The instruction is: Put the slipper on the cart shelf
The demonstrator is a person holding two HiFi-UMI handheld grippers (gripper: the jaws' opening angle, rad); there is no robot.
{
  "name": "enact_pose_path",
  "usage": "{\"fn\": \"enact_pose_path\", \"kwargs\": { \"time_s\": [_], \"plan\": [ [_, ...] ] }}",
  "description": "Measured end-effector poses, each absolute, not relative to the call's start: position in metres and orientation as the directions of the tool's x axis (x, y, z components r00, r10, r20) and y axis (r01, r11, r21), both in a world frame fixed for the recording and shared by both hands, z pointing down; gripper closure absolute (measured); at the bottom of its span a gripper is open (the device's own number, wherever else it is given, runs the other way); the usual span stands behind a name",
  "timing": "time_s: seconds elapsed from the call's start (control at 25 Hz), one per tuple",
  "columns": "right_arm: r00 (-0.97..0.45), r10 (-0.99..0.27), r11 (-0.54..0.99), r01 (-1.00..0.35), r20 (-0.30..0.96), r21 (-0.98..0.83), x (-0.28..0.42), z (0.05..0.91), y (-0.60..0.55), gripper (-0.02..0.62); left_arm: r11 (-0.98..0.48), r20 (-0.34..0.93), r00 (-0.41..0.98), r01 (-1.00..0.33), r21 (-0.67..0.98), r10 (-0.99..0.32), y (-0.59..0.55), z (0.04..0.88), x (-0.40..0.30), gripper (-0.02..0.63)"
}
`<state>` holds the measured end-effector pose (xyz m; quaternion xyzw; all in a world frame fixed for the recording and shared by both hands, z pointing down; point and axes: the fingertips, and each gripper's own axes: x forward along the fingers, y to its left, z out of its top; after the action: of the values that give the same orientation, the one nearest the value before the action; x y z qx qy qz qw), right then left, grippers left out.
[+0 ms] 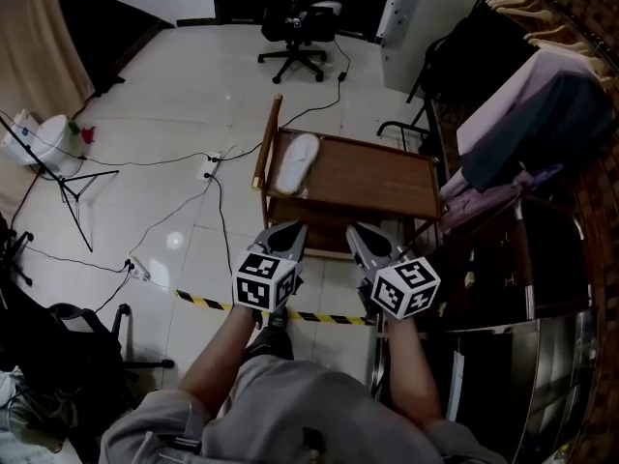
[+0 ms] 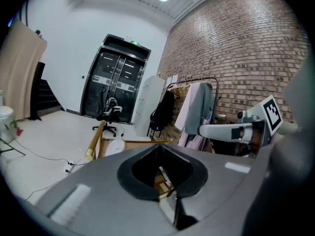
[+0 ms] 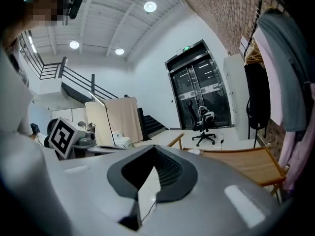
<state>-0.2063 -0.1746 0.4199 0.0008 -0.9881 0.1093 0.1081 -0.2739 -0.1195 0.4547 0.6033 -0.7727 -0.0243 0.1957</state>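
Note:
A white slipper [image 1: 295,162] lies on the top shelf of the wooden cart [image 1: 387,182], at its left end by the handle. Both grippers hover side by side in front of the cart, short of its near edge, above the floor. My left gripper [image 1: 291,230] is shut and holds nothing. My right gripper [image 1: 355,232] also looks shut and holds nothing. In the left gripper view the slipper [image 2: 114,146] shows beyond the shut jaws of that gripper [image 2: 170,183], next to the cart's handle [image 2: 94,140]. In the right gripper view the cart top [image 3: 248,163] lies ahead to the right of that gripper [image 3: 147,191].
A clothes rack [image 1: 542,114] with hanging garments stands right of the cart. Cables and a power strip [image 1: 206,169] lie on the tiled floor to the left. Yellow-black tape [image 1: 208,303] crosses the floor under the grippers. An office chair [image 1: 295,32] stands at the back, a tripod [image 1: 63,182] far left.

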Motion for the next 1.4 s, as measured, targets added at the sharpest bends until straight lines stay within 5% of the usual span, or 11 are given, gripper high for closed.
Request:
{"fn": "enact_pose_path", "kwargs": {
  "time_s": [0.48,1.04,1.2,1.4],
  "plan": [
    [-0.953,-0.025,0.959,-0.108,0.302,-0.261,-0.298,0.456,-0.23,0.597,0.328,0.383,-0.209,-0.903,0.278,-0.9,-0.188,0.528,-0.376,0.598],
    [-0.929,0.137,0.923,-0.006,0.344,-0.385,-0.334,0.516,-0.273,0.597,0.545,0.498,-0.385,-0.807,0.226,-0.777,-0.239,0.629,-0.448,0.591],
    [-0.916,0.164,0.913,0.001,0.365,-0.409,-0.334,0.536,-0.279,0.597,0.57,0.532,-0.392,-0.791,0.222,-0.751,-0.252,0.667,-0.46,0.378],
    [-0.903,0.175,0.904,-0.011,0.391,-0.428,-0.331,0.552,-0.292,0.597,0.602,0.557,-0.432,-0.782,0.159,-0.709,-0.261,0.691,-0.482,0.246]
  ]
}}
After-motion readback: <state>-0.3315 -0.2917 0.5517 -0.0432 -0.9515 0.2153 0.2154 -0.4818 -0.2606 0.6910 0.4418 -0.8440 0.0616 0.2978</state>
